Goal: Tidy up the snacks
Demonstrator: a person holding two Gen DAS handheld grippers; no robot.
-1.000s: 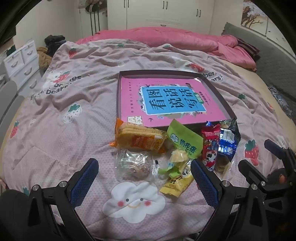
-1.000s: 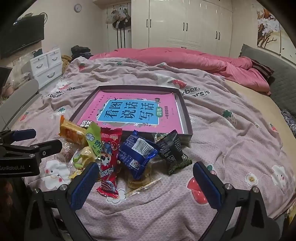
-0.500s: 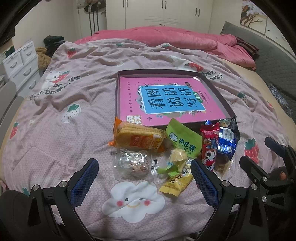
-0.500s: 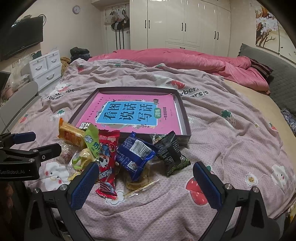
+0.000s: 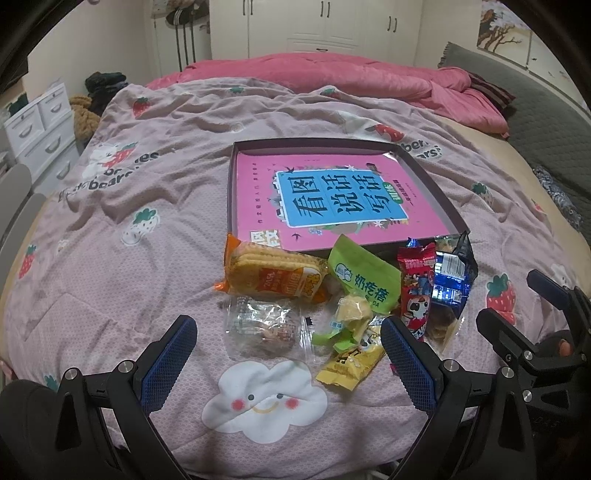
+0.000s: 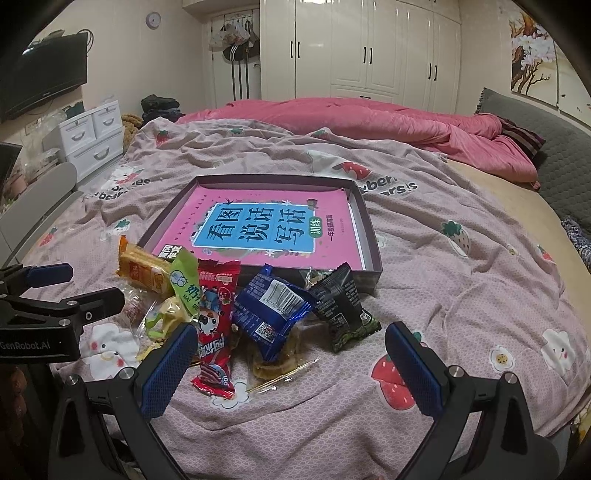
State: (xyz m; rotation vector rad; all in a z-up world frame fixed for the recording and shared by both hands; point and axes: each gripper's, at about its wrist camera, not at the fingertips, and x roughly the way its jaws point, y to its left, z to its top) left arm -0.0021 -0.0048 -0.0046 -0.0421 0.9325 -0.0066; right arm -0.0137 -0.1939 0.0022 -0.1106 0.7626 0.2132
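Right wrist: snacks (image 6: 258, 306) nearer than before (fingers (image 6: 170, 363) apart).

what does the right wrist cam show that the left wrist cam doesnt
Only the right wrist view: the whole black packet, a wall TV and a clock. Only the left wrist view: the clear-wrapped snack in full and the yellow packet. Both: the tray with the pink book, the red packet, the blue packet, and both open grippers, left gripper and right gripper.
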